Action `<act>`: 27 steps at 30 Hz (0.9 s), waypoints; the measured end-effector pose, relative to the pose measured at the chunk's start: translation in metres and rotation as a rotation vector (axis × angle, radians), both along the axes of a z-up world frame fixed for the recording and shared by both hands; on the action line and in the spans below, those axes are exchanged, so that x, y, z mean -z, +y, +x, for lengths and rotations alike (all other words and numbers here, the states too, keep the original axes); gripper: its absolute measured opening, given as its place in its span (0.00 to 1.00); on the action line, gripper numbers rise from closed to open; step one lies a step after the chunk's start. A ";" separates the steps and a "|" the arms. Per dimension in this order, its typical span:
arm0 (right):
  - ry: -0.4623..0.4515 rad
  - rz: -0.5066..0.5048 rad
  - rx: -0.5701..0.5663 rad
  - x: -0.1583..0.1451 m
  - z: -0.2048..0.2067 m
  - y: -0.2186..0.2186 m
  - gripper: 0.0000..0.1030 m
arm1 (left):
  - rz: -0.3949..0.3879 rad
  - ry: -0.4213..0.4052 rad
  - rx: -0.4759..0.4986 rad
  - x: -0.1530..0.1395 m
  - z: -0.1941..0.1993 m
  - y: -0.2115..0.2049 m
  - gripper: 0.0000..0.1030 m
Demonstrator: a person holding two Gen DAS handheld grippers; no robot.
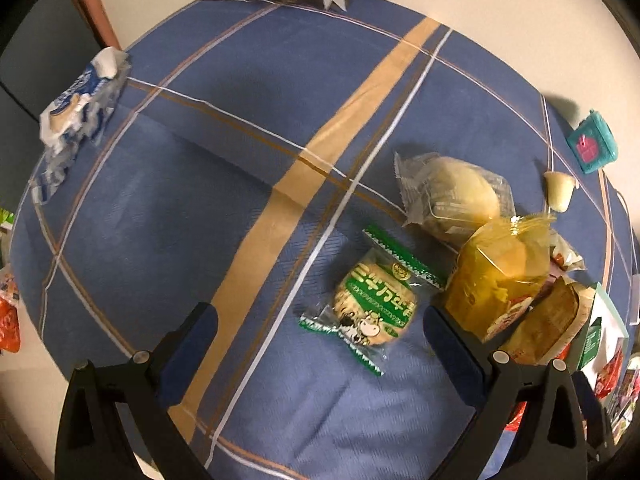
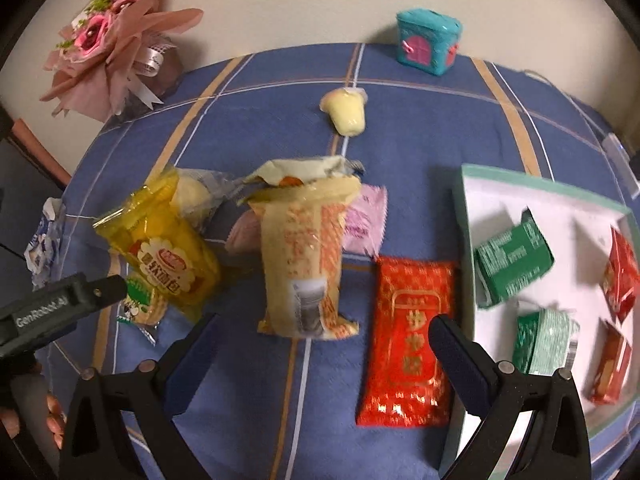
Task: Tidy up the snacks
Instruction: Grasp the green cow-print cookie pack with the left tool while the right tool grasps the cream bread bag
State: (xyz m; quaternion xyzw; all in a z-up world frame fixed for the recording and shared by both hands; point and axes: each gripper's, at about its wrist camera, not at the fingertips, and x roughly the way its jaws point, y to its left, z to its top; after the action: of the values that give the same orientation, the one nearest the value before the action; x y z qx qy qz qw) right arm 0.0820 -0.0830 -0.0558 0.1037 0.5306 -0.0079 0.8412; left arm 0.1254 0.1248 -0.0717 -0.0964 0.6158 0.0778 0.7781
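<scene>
My left gripper (image 1: 320, 320) is open just above the blue checked cloth, its fingers either side of a green-and-white cookie packet (image 1: 374, 300). A yellow bread bag (image 1: 496, 272) and a clear-wrapped bun (image 1: 456, 192) lie to its right. My right gripper (image 2: 322, 334) is open and empty, low over the cloth, with a tall orange-printed bread packet (image 2: 304, 256) ahead between its fingers and a red packet (image 2: 408, 344) by its right finger. A white box with a green rim (image 2: 464, 184) at right holds green and red packets. The left gripper (image 2: 60, 304) shows at the left edge.
A pale jelly cup (image 2: 348, 110) and a teal house-shaped box (image 2: 426, 42) sit at the far side. A pink bouquet (image 2: 108, 40) leans at the back left. A blue-and-white wrapper (image 1: 76, 108) lies at the left table edge. A pink packet (image 2: 364, 220) lies behind the bread.
</scene>
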 end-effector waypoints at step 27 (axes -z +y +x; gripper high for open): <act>0.016 0.078 0.016 0.021 0.024 -0.001 0.40 | -0.035 0.005 0.113 0.020 0.016 -0.051 0.63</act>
State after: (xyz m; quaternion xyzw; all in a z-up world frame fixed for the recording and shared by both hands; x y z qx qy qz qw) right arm 0.1062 -0.0836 -0.0765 0.1405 0.5364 0.0050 0.8321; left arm 0.1418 0.0735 -0.0919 -0.0747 0.6235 0.0230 0.7779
